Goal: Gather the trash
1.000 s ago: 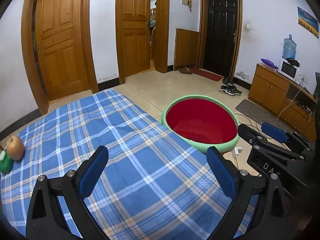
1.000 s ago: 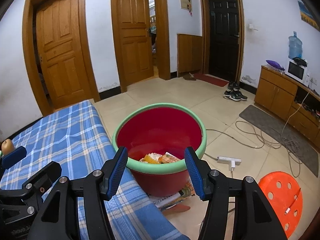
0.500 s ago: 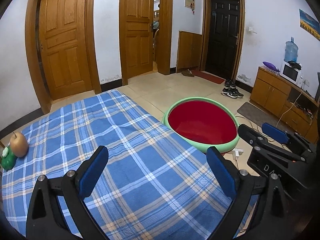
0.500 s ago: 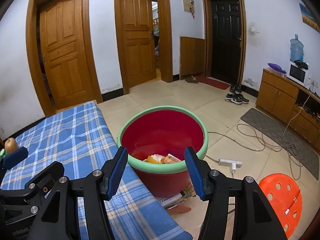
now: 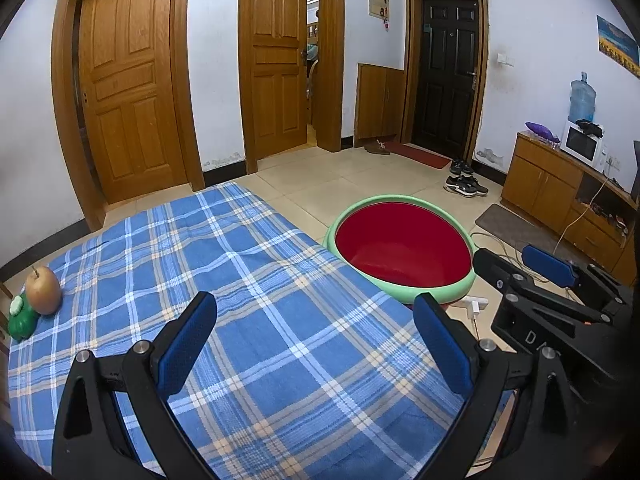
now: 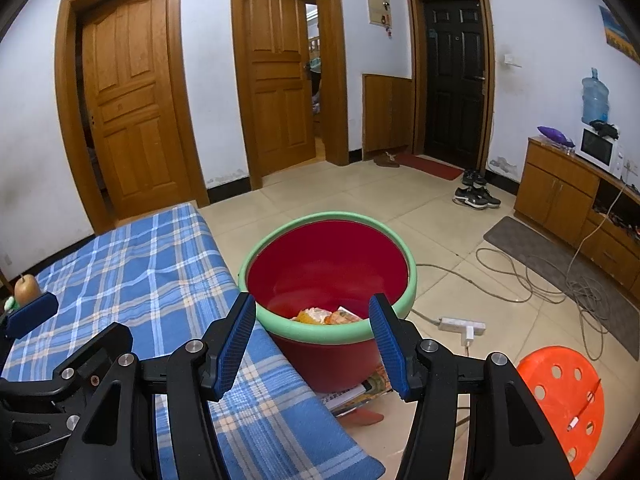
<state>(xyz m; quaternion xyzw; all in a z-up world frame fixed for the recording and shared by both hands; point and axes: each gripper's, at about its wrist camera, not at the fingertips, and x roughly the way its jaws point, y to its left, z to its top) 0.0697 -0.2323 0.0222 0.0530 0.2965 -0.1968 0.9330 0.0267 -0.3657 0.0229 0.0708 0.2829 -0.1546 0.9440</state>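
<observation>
A red bucket with a green rim [image 6: 328, 268] stands on the floor beside the table; crumpled wrappers [image 6: 328, 315] lie in its bottom. It also shows in the left wrist view [image 5: 400, 244]. My left gripper [image 5: 316, 320] is open and empty above the blue plaid tablecloth [image 5: 240, 280]. My right gripper [image 6: 312, 320] is open and empty, above the near rim of the bucket. A brown pear [image 5: 43, 290] and a green toy [image 5: 22, 316] lie at the table's far left.
Magazines [image 6: 360, 392] lie under the bucket. An orange stool [image 6: 564, 400], a white power strip [image 6: 460, 326] and loose cables [image 6: 520, 276] are on the floor to the right. A wooden cabinet [image 6: 568, 196] stands along the right wall. Shoes [image 6: 476, 198] sit near the dark door.
Both grippers have risen and pulled back a little, so the bucket and the table sit lower and smaller in view. Both stay open and empty.
</observation>
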